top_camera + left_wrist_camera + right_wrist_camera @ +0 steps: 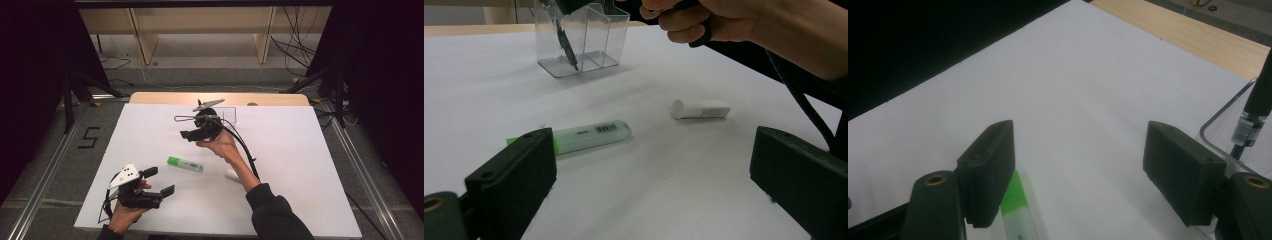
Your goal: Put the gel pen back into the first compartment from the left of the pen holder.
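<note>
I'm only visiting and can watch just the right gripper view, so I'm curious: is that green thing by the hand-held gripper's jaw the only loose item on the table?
Observer: No. A short white cylinder also lies on its side on the white table, apart from the green highlighter.
Operator: And the clear edge on my right, with a dark stick in it?
Observer: That is a clear box split by dividers. The stick is a dark pen leaning in one of its compartments.
</note>
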